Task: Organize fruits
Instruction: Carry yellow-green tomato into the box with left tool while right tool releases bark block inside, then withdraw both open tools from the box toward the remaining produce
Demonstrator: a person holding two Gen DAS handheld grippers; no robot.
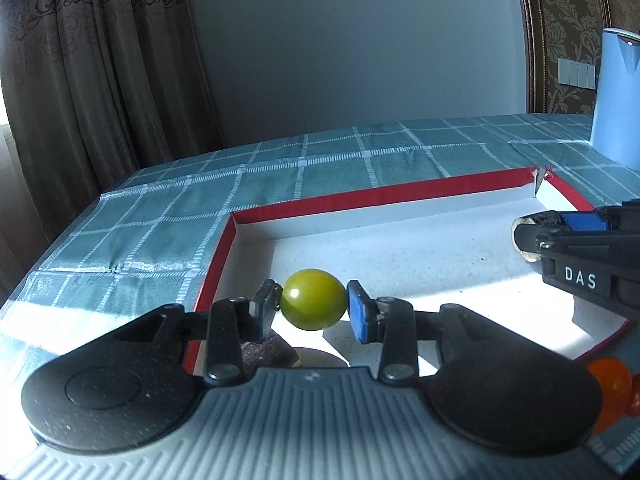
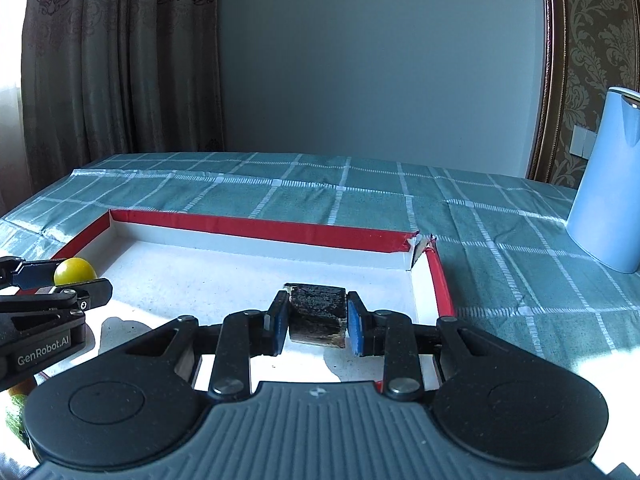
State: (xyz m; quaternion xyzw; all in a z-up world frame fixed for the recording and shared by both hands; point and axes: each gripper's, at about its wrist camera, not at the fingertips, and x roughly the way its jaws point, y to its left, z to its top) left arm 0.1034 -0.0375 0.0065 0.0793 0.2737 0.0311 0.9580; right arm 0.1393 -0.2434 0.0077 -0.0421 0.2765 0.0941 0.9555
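Observation:
My left gripper [image 1: 313, 306] is shut on a round yellow-green fruit [image 1: 313, 299] and holds it over the near left part of a shallow red-rimmed white box [image 1: 384, 192]. The fruit also shows in the right wrist view [image 2: 75, 271]. My right gripper [image 2: 317, 320] is shut on a dark blackish chunk with a pale cut edge [image 2: 318, 314], over the right part of the box [image 2: 256, 226]. The right gripper shows at the right edge of the left wrist view [image 1: 560, 228].
A teal checked tablecloth [image 2: 360, 192] covers the table. A light blue jug [image 2: 608, 196] stands at the right. An orange fruit [image 1: 610, 390] lies outside the box's near right side. A brown fruit [image 1: 268, 352] lies below my left gripper. A green fruit [image 2: 14, 416] shows at the left.

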